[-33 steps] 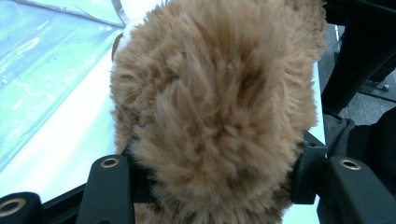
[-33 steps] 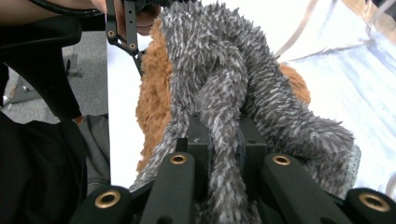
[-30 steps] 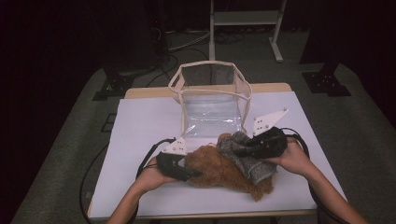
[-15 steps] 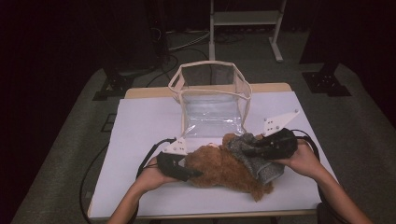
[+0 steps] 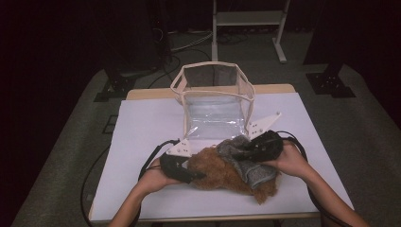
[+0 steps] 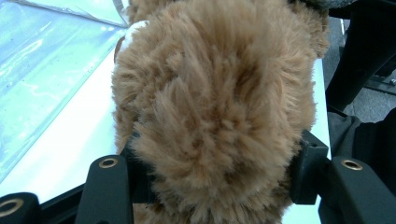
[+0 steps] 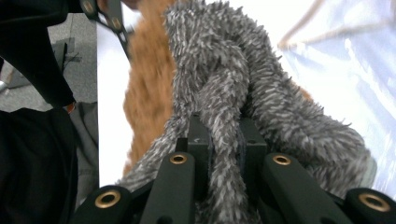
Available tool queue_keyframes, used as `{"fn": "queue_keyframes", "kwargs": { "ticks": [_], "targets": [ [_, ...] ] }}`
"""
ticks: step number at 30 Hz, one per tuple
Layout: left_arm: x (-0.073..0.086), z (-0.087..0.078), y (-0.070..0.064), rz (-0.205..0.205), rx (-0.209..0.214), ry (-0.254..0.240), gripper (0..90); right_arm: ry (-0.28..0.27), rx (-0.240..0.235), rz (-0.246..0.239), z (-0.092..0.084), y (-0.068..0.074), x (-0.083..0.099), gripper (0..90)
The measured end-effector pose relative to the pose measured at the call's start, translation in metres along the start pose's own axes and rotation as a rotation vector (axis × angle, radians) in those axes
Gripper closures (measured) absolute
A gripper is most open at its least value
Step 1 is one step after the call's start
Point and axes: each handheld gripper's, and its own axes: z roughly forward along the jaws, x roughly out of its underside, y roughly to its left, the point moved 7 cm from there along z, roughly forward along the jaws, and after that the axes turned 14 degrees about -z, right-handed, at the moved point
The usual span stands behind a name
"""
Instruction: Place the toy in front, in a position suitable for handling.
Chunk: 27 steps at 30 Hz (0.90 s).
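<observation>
The person is working w/ two fuzzy items at the near edge of the white table, just in front of the clear plastic storage bag w/ cream trim. Left gripper is clamping the brown plush toy across its body, jaws pressing into the fur on both sides. Right gripper is pinching a fold of the grey fuzzy cloth, jaws nearly closed on it; the cloth is lying draped over the toy's right part.

Step in hand, prob.: separating or lifting the cloth while the toy is being held down. Next move is calling for pulling the cloth up and clear w/o dragging the toy along, then likely bagging.

Count: 1 plush toy, 1 grey cloth, 1 bag, 2 grippers.
</observation>
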Motion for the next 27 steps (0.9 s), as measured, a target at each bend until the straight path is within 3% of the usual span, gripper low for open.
{"fn": "queue_keyframes", "kwargs": {
  "ticks": [3,8,14,19,22,27],
  "targets": [
    [-0.001,0.0,0.0,-0.005,0.004,-0.008,40.4,-0.004,-0.007,0.044,-0.006,0.001,0.014,78.9],
    [-0.006,-0.001,-0.001,0.001,-0.001,-0.013,40.5,-0.009,0.014,0.031,-0.02,0.003,0.012,78.8],
    [-0.016,-0.002,-0.004,0.009,0.002,-0.028,40.5,-0.063,0.025,-0.043,-0.03,0.003,-0.028,78.9],
    [-0.026,-0.003,-0.009,0.032,0.007,-0.041,40.5,-0.043,-0.004,-0.082,-0.006,0.001,-0.054,78.8],
    [-0.025,-0.002,-0.008,0.033,0.0,-0.024,40.4,-0.007,-0.009,-0.077,0.004,-0.003,-0.049,78.9],
    [-0.019,0.002,-0.005,0.007,0.012,-0.028,40.2,0.067,0.016,-0.037,0.004,-0.007,-0.015,79.0]
  ]
}}
